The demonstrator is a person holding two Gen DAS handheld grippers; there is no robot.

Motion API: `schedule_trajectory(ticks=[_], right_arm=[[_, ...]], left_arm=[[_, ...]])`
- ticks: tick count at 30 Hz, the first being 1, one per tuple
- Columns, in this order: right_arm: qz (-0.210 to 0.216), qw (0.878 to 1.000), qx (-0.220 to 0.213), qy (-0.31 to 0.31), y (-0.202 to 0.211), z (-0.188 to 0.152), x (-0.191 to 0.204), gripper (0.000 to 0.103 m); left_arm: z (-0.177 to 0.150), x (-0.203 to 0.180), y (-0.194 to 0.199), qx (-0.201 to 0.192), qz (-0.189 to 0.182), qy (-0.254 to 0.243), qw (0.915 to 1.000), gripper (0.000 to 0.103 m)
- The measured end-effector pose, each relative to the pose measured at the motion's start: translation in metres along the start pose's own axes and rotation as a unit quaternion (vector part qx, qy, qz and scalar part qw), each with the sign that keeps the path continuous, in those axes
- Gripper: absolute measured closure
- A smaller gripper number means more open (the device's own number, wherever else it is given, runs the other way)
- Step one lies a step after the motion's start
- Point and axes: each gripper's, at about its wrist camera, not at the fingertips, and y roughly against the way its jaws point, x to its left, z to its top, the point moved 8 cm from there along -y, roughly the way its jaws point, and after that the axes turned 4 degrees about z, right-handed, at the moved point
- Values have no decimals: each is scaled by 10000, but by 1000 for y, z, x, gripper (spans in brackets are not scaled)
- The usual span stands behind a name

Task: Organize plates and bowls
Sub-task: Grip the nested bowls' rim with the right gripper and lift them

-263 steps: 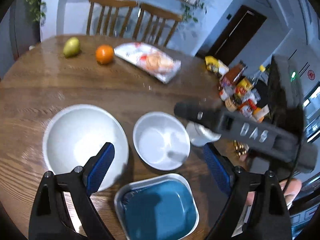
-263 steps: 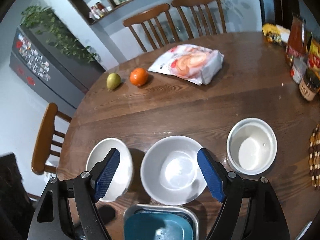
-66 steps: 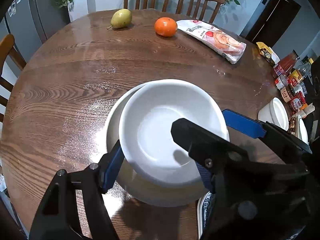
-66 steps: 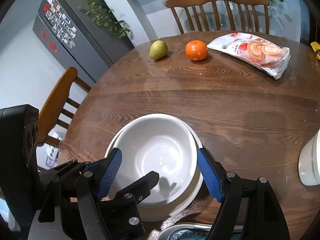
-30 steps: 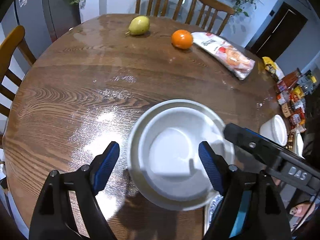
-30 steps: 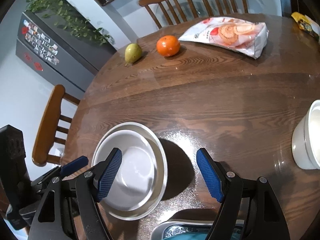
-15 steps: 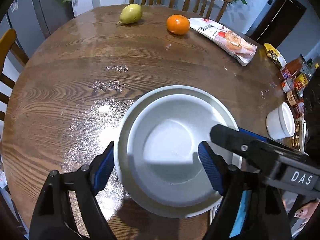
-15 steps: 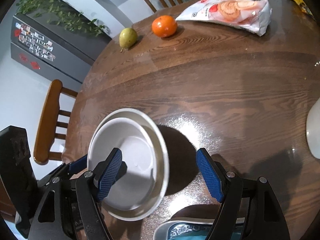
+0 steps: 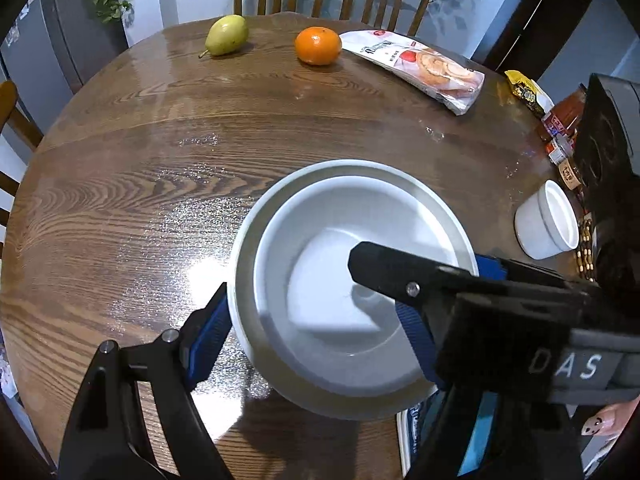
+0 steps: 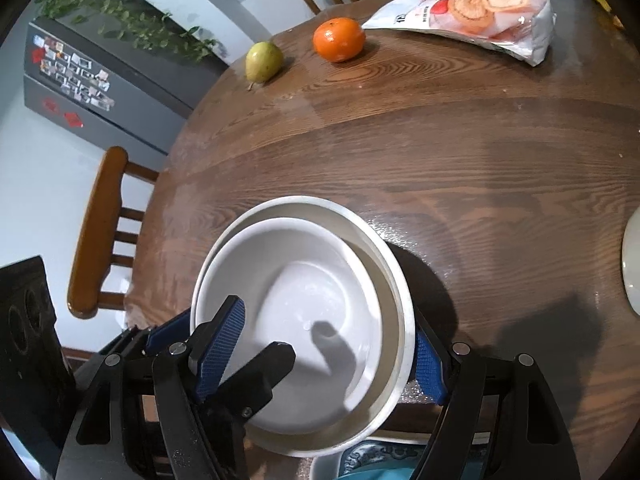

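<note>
Left wrist view: your left gripper [image 9: 316,332] pinches the nested bowls [image 9: 352,284]' rim.
Right gripper [image 10: 324,354]: also pinching them.
Next: carry them toward the blue plate [image 10: 376,468] at 6 o'clock.

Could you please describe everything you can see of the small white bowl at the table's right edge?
The small white bowl is round, deep and straight-walled, with a thick rim, looks like glazed ceramic, and appears empty. It stands upright on the wooden table, apart from the nested white bowls, near jars at the edge. Nothing grips it.

White nested bowls [image 9: 352,280] sit on a brown wood-grain table [image 9: 120,208]; orange [image 9: 318,45] is orange, pear [image 9: 226,34] yellow-green.
</note>
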Motion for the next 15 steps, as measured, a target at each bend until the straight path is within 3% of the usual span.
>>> schedule_trajectory(ticks=[6,9,15], right_arm=[[-219,9997,122,-47,6,2,-12,24],[-298,9995,120,-28,10,2,-16,24],[-740,9972,-1,123,22,9,-33,24]], left_arm=[[0,-15,3,-43,-312,81,9995,25],[2,-24,2,-115,-287,106,9995,25],[0,-43,-3,51,-580,86,9983,25]])
